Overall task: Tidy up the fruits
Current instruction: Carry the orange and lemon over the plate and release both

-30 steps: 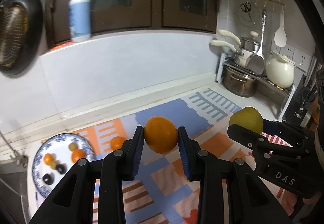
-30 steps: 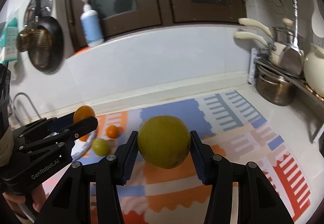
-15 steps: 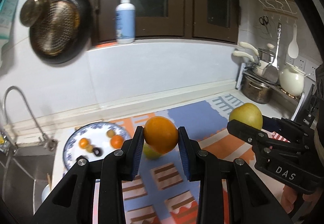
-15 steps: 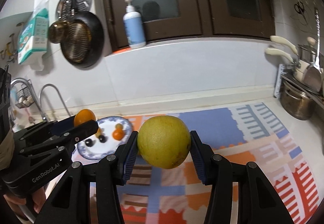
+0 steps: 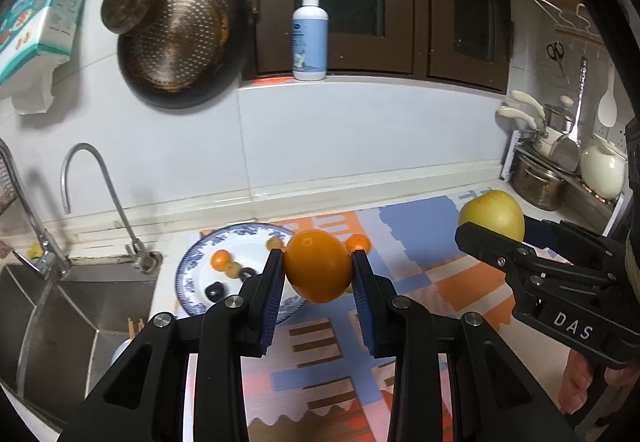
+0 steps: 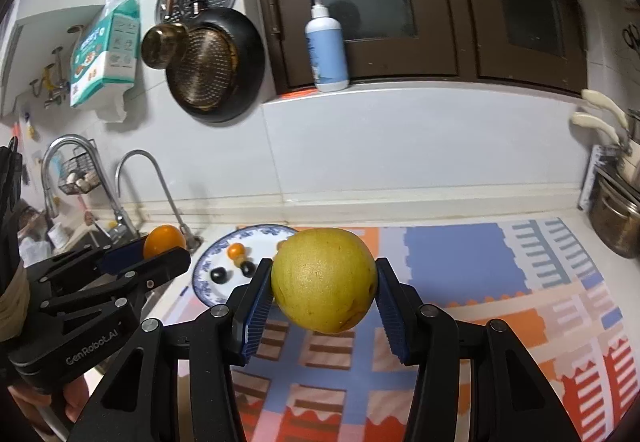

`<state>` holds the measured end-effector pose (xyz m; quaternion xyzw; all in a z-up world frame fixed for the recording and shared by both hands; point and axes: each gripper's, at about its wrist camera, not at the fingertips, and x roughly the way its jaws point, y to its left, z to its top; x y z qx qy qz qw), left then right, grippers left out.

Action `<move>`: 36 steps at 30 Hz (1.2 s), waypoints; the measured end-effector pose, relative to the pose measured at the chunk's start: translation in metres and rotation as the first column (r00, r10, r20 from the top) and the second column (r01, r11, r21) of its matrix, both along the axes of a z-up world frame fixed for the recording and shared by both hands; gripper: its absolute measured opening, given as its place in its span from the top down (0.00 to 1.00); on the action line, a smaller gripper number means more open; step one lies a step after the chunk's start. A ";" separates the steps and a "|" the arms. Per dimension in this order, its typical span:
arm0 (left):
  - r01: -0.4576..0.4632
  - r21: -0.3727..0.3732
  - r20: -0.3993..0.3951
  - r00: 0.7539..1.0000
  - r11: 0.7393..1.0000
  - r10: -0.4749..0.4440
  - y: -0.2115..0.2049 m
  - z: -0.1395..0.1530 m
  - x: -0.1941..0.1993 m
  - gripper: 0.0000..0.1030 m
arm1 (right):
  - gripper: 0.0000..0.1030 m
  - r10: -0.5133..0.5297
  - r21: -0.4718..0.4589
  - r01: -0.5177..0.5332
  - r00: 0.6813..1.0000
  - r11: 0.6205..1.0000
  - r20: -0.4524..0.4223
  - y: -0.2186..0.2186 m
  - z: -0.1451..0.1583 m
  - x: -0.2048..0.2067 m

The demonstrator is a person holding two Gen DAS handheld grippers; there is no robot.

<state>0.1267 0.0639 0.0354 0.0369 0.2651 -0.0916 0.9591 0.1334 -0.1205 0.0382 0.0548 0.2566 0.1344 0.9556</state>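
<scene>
My left gripper [image 5: 318,274] is shut on an orange [image 5: 318,266], held in the air above the near edge of a blue-rimmed white plate [image 5: 192,274]. My right gripper [image 6: 324,286] is shut on a large yellow-green pear [image 6: 324,280], held above the patterned mat [image 6: 480,282]. The right wrist view shows the orange [image 6: 164,240] at left, the left wrist view the pear [image 5: 492,216] at right. On the plate [image 6: 204,282] lie small orange, yellowish and dark fruits. A small orange fruit [image 5: 357,242] sits on the mat beside the plate.
A steel sink [image 5: 60,318] with a curved tap [image 5: 92,194] lies left of the plate. Pans [image 5: 176,38] hang on the wall and a pump bottle [image 5: 310,38] stands on the sill. Pots [image 5: 538,186] and utensils crowd the right end. A hand grips each tool.
Both grippers have swung left with their fruit still held. The plate has come from the far left to just behind the orange, and the sink and tap have come into view.
</scene>
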 end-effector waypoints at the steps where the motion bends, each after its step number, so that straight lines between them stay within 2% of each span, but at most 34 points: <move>1: -0.007 0.004 0.000 1.000 1.000 0.007 0.003 0.001 0.000 0.68 | 0.51 0.007 -0.002 -0.007 1.000 1.000 0.004 0.003 0.001 0.001; 9: -0.051 0.023 -0.008 0.999 0.998 0.052 0.026 -0.001 0.007 0.68 | 0.51 0.059 -0.002 -0.059 0.998 0.998 0.015 0.023 0.004 0.019; 19: -0.107 0.031 -0.032 0.994 0.994 0.108 0.059 -0.009 0.032 0.68 | 0.51 0.122 -0.010 -0.122 0.992 0.992 -0.032 0.057 -0.005 0.056; 36: -0.134 0.043 -0.099 0.986 0.990 0.138 0.105 -0.051 0.097 0.68 | 0.51 0.203 -0.042 -0.210 0.970 0.977 -0.135 0.112 -0.043 0.129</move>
